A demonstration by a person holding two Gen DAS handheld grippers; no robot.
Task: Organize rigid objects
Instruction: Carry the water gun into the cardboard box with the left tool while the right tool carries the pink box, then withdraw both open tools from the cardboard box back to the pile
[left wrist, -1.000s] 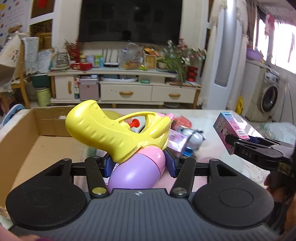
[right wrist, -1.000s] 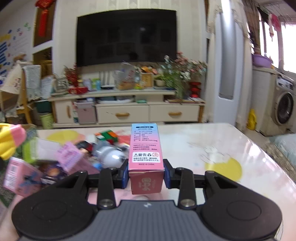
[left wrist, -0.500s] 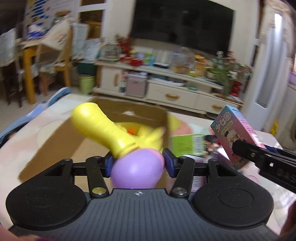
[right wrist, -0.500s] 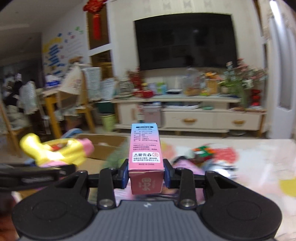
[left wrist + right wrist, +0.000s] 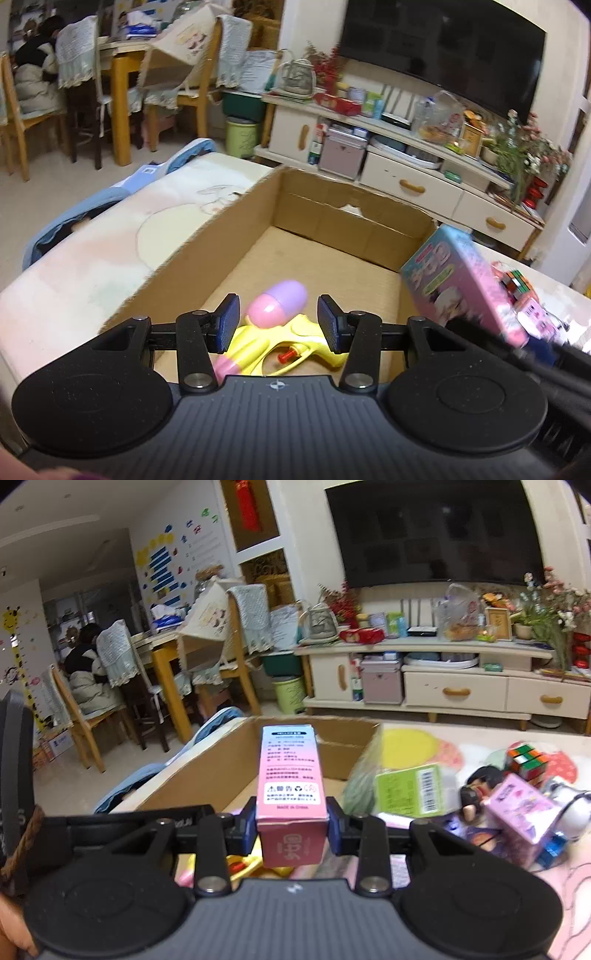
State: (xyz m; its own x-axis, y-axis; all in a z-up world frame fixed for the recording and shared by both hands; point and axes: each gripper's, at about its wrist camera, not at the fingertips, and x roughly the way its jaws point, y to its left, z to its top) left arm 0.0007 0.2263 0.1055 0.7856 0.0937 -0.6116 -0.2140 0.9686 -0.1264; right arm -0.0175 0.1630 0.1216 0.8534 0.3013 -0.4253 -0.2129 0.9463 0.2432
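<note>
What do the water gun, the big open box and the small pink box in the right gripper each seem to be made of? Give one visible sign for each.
Water gun: probably hard moulded plastic, glossy; smooth yellow, pink and purple shells with highlights.
Big open box: corrugated cardboard, matte brown; folded flaps and a torn rim.
Small pink box: likely thin printed card, slightly glossy; sharp folded edges, printed text, held between the right gripper fingers.

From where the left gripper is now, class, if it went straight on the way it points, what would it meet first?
Probably the yellow water gun lying in the cardboard box, right beyond the open left gripper. Depth is uncertain; it might pass above the toy to the box floor.
</note>
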